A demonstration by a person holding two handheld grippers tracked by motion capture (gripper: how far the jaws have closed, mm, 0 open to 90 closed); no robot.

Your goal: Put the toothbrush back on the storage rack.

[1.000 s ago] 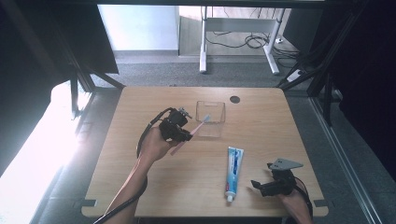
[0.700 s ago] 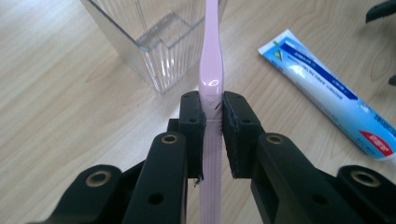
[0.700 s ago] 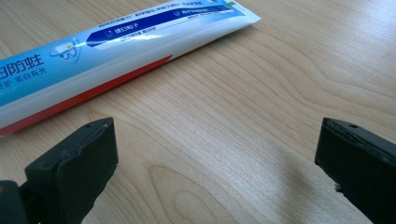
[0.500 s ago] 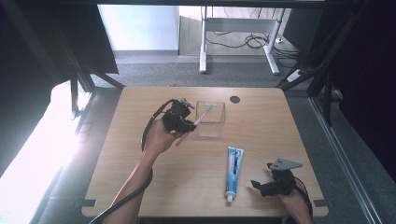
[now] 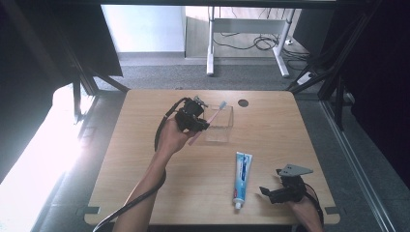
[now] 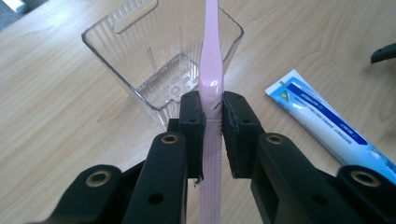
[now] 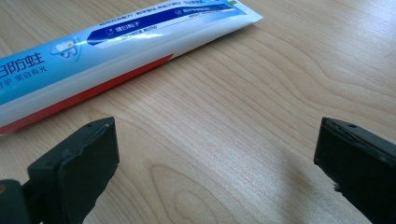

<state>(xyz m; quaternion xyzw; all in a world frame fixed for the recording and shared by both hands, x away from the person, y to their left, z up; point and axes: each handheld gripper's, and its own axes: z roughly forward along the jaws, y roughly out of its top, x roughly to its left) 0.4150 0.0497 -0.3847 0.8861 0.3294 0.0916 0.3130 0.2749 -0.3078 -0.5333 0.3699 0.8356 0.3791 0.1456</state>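
Left gripper (image 5: 199, 122) clamped on pink toothbrush (image 6: 209, 79), jaws tight on handle, brush head poking over clear plastic bin (image 5: 227, 129) mid-worktop. Handle's lower end cut off by frame in left gripper view. Right gripper (image 7: 215, 163) low near front-right edge of worktop (image 5: 145, 193), jaws wide apart, nothing between. Toothpaste tube (image 5: 241, 179) lies flat just beside it. Plenty bare wood left side and back. Bin contents hard to tell, looks bare.

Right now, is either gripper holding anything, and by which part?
The left gripper is shut on the pink toothbrush, clamped on its handle about midway, with the head end over the clear box. The right gripper is open and holds nothing.
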